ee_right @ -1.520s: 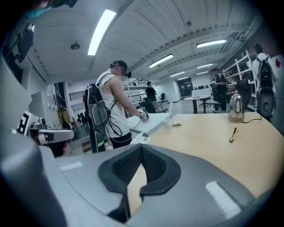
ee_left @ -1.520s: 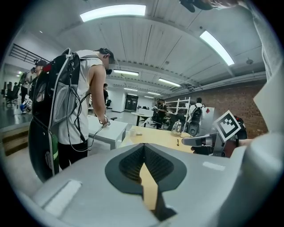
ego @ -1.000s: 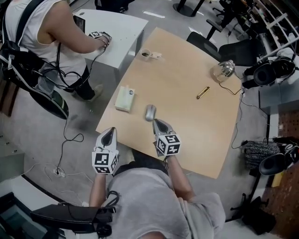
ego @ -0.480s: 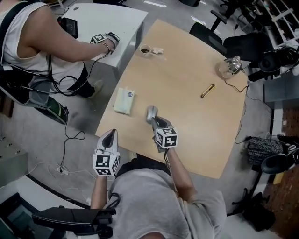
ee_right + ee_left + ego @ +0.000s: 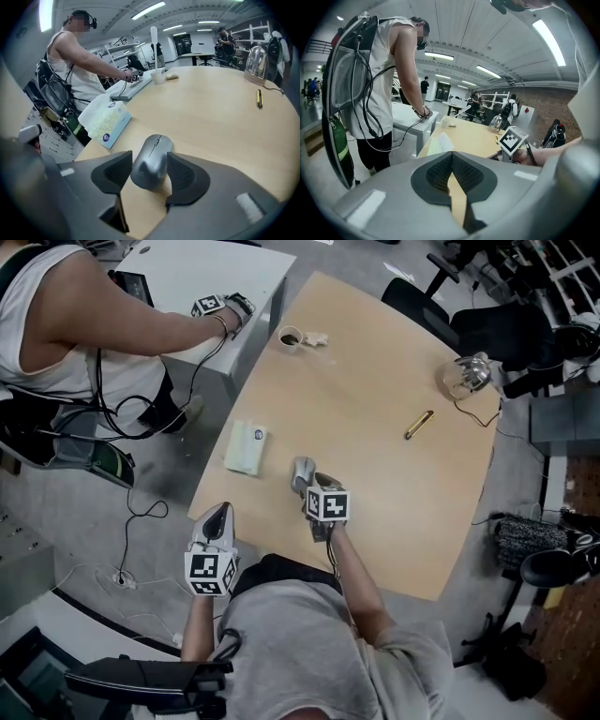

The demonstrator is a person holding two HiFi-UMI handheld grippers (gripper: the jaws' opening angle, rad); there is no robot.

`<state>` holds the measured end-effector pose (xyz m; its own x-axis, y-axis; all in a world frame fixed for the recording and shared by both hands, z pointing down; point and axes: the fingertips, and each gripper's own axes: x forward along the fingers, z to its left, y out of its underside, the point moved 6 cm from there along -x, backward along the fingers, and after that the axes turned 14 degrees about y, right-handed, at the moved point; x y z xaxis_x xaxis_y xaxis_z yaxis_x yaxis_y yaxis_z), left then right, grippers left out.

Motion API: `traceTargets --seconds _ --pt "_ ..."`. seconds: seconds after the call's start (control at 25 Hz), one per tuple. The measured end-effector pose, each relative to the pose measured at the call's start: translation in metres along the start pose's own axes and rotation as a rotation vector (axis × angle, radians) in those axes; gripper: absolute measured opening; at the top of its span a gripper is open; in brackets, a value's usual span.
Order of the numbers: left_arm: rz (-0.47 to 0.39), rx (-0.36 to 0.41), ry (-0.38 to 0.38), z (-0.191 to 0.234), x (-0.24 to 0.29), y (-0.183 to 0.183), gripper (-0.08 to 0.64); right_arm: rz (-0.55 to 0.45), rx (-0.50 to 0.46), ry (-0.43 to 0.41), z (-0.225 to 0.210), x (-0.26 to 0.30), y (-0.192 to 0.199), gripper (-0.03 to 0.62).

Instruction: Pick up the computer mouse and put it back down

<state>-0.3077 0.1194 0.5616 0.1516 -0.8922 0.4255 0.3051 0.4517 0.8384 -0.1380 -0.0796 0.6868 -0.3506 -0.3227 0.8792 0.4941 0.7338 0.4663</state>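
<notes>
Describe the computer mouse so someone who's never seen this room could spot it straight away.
Start at the light wooden table and go to its near edge, just right of the pale tissue pack. The mouse is the smooth grey oval there, unlike the flat, rectangular pack.

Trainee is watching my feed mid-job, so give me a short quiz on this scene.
1. True or false: the right gripper holds the mouse in the air.
2. What lies on the table left of the mouse? A) tissue pack B) keyboard C) stapler
3. Is the left gripper open or shut?
Key: 1 false, the mouse rests on the table between jaws that have just been opening. 2 A. 3 shut, empty.
</notes>
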Motion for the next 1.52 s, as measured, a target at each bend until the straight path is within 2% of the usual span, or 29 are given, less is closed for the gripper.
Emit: traceTargets --seconds 0.32,0.52,0.96,1.32,1.52 --pt "0.025 -0.015 -0.001 0.011 0.009 0.0 0.018 0.071 0.013 0.051 0.003 0.021 -0.004 0.3" --pt "0.036 -0.023 -0.006 0.019 0.014 -0.001 0.018 0.1 0.021 0.084 0.003 0.031 -0.005 0.319" --pt "0.052 -0.033 0.005 0.025 0.023 0.0 0.018 0.14 -0.009 0.155 0.011 0.035 -0.007 0.314" --pt "0.054 -0.038 -0.001 0.029 0.022 0.003 0.018 0.122 0.043 0.124 0.007 0.032 -0.003 0.285" --pt "0.057 -0.04 -0.003 0.029 0.024 0.005 0.018 0.124 0.02 0.141 0.008 0.034 -0.002 0.29"
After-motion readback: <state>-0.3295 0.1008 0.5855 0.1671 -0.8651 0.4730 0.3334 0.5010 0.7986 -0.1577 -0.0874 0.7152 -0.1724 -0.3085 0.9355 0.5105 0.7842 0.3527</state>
